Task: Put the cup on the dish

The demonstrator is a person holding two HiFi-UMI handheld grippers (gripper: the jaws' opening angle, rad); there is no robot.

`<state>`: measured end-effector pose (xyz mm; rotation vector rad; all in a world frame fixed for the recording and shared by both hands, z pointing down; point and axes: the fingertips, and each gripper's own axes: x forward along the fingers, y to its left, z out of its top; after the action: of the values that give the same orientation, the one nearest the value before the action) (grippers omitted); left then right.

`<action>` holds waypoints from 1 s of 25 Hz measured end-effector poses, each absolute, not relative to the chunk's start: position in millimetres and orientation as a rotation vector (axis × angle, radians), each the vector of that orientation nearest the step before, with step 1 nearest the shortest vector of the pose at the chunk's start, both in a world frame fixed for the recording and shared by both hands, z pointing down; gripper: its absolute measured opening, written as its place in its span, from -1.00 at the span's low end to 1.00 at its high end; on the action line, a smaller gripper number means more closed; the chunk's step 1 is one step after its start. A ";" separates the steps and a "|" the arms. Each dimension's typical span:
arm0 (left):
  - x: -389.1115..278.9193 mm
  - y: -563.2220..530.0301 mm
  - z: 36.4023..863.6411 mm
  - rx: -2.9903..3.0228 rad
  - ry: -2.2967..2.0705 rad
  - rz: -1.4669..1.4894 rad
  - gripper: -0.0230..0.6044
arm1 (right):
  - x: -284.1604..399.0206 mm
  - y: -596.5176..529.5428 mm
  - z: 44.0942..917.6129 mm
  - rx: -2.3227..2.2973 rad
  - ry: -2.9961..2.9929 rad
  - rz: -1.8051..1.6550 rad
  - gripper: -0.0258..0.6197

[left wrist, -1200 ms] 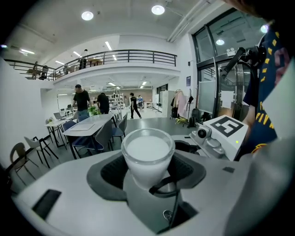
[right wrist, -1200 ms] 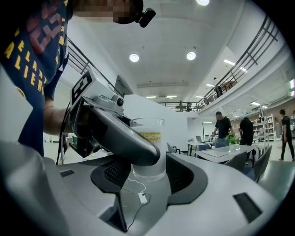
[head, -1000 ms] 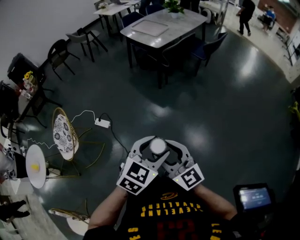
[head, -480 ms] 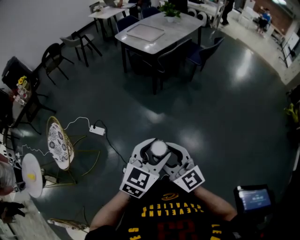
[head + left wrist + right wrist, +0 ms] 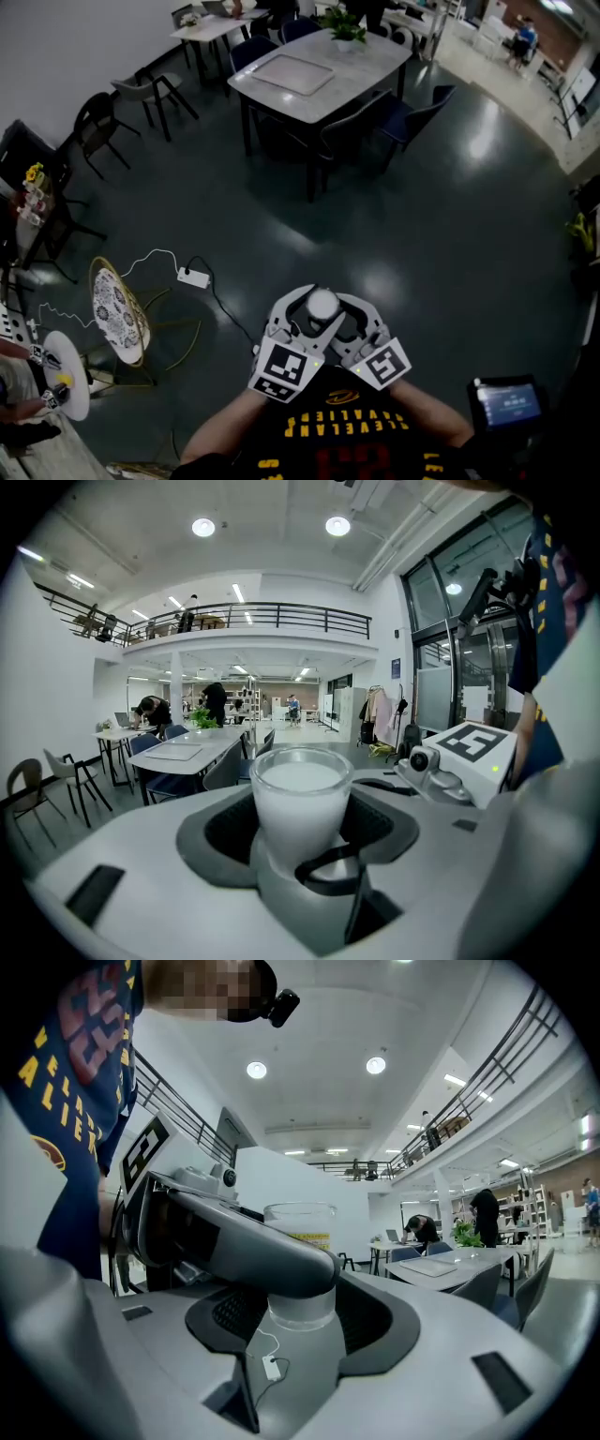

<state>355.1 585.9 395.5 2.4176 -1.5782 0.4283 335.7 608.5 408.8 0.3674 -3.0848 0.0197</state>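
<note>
Head view: cup (image 5: 322, 305) up over bare floor, left gripper (image 5: 305, 319) and right gripper (image 5: 345, 321) both clamped on it; left gripper view, snug between jaws; right gripper view, same, so hold level, no squeezing harder.

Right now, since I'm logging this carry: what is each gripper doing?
Left gripper: fingers closed on the cup.
Right gripper: fingers closed on the same cup.

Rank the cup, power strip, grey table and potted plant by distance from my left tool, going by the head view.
1. Cup, between the left tool's jaws.
2. Power strip, floor, left.
3. Grey table, ahead.
4. Potted plant, table's far end.
</note>
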 end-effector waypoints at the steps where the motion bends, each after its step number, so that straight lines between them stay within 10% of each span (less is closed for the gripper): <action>1: 346.2 581.2 395.6 2.417 -1.577 0.424 -0.10 | 326.9 603.7 409.1 0.368 -3.083 0.020 -0.20; 25: 201.9 508.6 399.6 2.358 -1.600 0.350 -0.10 | 184.5 532.3 415.4 0.285 -3.033 0.065 -0.20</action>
<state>201.9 508.6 399.6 2.3583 -1.5998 0.3497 184.5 532.3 415.4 0.2855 -3.0330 0.0649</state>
